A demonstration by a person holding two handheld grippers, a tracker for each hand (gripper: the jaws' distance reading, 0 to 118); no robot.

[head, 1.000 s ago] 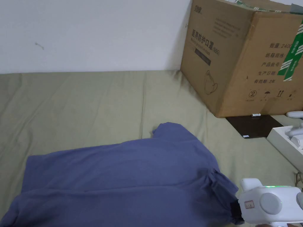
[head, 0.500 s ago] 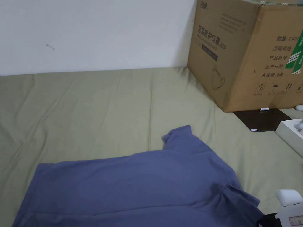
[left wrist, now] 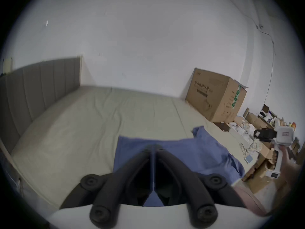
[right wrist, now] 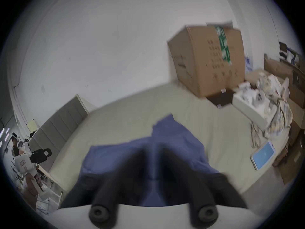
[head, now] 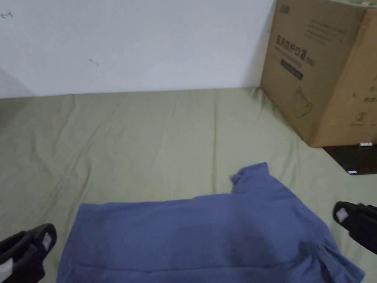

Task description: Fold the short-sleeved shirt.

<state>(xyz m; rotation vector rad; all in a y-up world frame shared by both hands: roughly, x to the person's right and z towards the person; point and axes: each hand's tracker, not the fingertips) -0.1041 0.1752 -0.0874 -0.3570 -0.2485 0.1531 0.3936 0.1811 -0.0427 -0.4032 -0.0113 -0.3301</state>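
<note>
Blue shirt flat on green sheet, one sleeve toward box. Left gripper off shirt's left edge, jaws closed, empty. Right gripper off right edge, jaws together, empty; view blurred.

Blue shirt lies spread on the green sheet, one sleeve poking up toward the wall. Left gripper sits just off the shirt's left edge, right gripper just off its right. Cardboard box stands far right.
</note>
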